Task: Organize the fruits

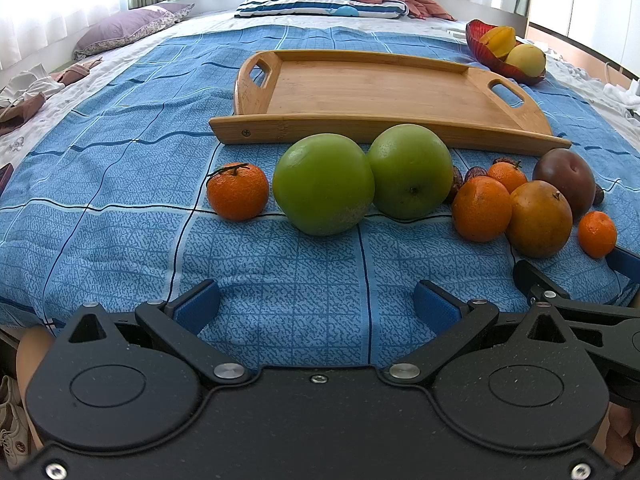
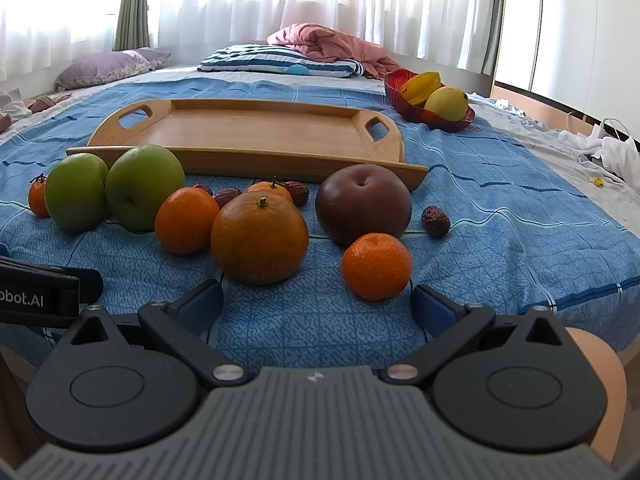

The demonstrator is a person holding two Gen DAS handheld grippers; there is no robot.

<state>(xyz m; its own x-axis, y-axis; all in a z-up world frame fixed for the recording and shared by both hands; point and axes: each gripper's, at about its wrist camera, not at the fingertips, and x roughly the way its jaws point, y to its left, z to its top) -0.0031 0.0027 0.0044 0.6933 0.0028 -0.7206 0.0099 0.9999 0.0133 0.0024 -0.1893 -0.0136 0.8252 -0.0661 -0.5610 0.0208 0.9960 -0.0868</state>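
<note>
Bedroom, daylight through white curtains; work surface was a blue checked bedspread [image 1: 120,160], soft and uneven, so round fruit could roll. Wooden tray [image 1: 372,92] lay bare beyond the fruit row, its near rail just behind the two green apples [image 1: 326,184], which touched each other. Red glass bowl [image 2: 430,114] sat past the tray's right end, holding a starfruit and a yellow fruit. Small tangerine [image 1: 238,191] sat alone to the left of the apples. To their right: a cluster of oranges, largest being the dull orange [image 2: 259,237], with a dark plum-coloured fruit [image 2: 363,204] behind it, a small mandarin [image 2: 376,266] nearest the right tool, and wrinkled dates [image 2: 435,221] scattered among and beside them. Left gripper [image 1: 316,308] hovered short of the apples, fingers spread wide, nothing between them. Right gripper [image 2: 316,304] likewise spread and empty, short of the dull orange and mandarin. Judgement: nothing sorted yet. Apples looked firm, smooth, fairly heavy; best taken across the widest part, from the free side, since their neighbouring sides touched. Mandarins light, thin-skinned, would give under squeeze; gentle closure advised. Dates small, low, awkward to pinch off soft cloth.
</note>
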